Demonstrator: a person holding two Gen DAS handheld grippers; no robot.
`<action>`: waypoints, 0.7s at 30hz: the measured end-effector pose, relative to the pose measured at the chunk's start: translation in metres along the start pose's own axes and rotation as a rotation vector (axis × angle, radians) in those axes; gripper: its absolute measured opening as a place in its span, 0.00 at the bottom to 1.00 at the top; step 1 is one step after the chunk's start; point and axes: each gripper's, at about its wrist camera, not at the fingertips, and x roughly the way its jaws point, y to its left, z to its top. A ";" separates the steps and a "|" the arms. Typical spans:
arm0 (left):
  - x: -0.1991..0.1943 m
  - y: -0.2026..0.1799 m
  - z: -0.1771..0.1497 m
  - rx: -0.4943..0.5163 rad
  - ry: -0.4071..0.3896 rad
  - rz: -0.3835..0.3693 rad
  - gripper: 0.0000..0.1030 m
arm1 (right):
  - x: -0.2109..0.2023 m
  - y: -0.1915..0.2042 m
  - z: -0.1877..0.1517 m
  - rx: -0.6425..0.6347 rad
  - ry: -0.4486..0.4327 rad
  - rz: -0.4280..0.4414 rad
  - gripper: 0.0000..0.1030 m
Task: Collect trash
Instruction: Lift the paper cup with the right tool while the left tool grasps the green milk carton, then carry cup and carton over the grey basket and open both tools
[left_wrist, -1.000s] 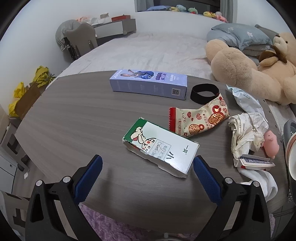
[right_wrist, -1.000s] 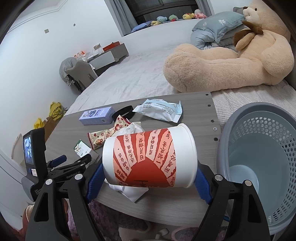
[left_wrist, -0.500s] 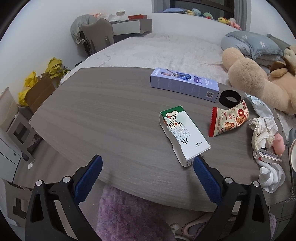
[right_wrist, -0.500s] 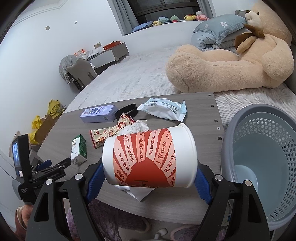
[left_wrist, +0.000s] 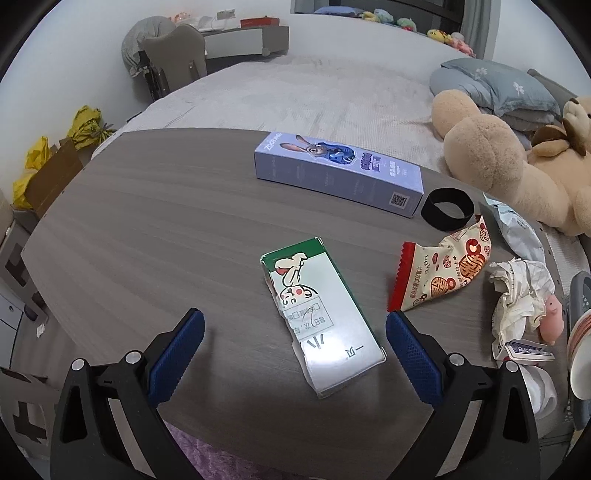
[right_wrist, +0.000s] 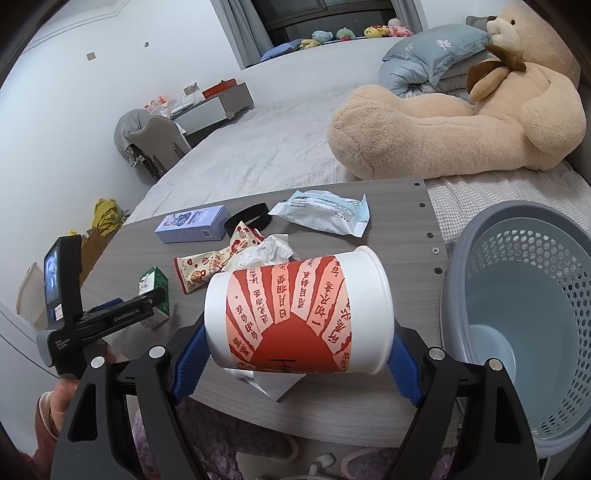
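Red-and-white paper cup (right_wrist: 297, 314), green-and-white carton (left_wrist: 319, 314), lilac box (left_wrist: 338, 173)

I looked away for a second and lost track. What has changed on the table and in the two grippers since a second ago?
The left gripper swung out over the table's left edge, then came back; it is open, straddling the green-and-white carton, untouched. The right gripper stays clamped on the red-and-white paper cup, edging toward the grey basket. The table trash has not moved.
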 end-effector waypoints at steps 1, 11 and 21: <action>0.002 0.000 -0.001 -0.003 0.004 -0.003 0.93 | 0.000 -0.001 0.000 0.003 0.001 0.000 0.77; 0.005 0.001 -0.004 0.023 0.010 -0.033 0.55 | 0.003 -0.002 0.000 0.011 0.006 0.008 0.77; -0.020 0.005 -0.008 0.044 -0.004 -0.053 0.35 | -0.007 -0.003 -0.002 0.019 -0.006 0.019 0.77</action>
